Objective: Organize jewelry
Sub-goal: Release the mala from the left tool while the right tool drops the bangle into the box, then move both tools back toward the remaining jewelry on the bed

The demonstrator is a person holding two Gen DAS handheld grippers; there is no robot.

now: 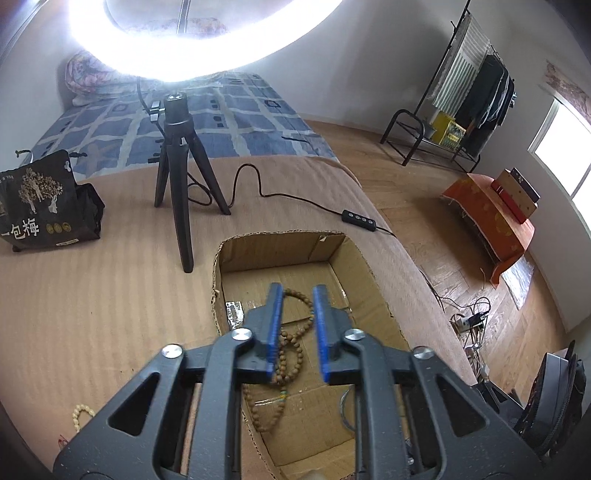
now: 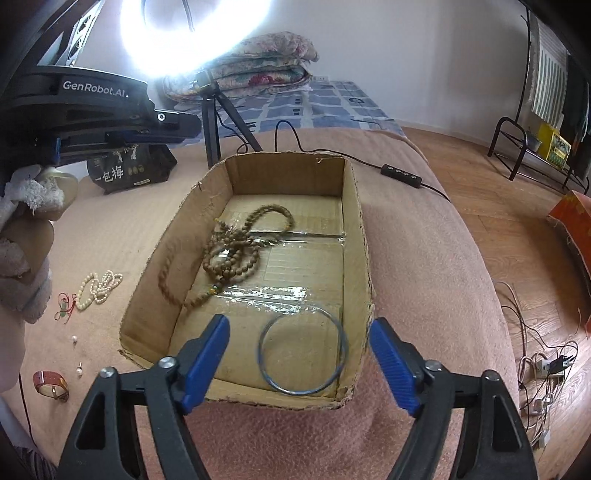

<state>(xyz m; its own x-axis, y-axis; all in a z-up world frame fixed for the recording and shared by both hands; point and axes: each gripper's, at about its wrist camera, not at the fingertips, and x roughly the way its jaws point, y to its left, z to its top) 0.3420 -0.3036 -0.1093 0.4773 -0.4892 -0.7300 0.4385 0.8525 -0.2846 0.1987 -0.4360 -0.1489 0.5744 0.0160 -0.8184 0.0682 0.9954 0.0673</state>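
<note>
Cardboard box (image 2: 354, 236): open-topped, on the pink blanket (image 2: 424, 258) near its right edge; it serves as the collecting container, so jewellery already sorted lies inside it.

Brown bead strand (image 2: 236, 251): a long wooden-bead string lying in loose coils on the box floor, left of centre, one loop trailing up the left wall.

Metal bangle (image 2: 303, 354): thin ring lying flat on the near right part of the box floor, clear of the beads.

Cream bead strand (image 2: 98, 288): on the blanket left of the box, well apart from it; judged not yet sorted.

Small pearls (image 2: 75, 350) and watch (image 2: 50, 384): on the blanket nearer the person on the left, likewise outside the box.

Left gripper (image 1: 297, 325): held over the box, pitched steeply down; its blue pads stand a narrow gap apart. In the left wrist view the brown beads show through that gap, but in the right wrist view they rest on the box floor, so the pads grasp nothing.

Right gripper (image 2: 299, 362): poised above the near end of the box, pointing steeply down, jaws spread wide and empty; the bangle appears between them but lies below on the floor.

Gloved hand (image 2: 26, 236): at far left in the right wrist view, carrying the left tool.

Ring light (image 2: 195, 33) on tripod (image 2: 214, 122): beyond the box, lighting it.
</note>
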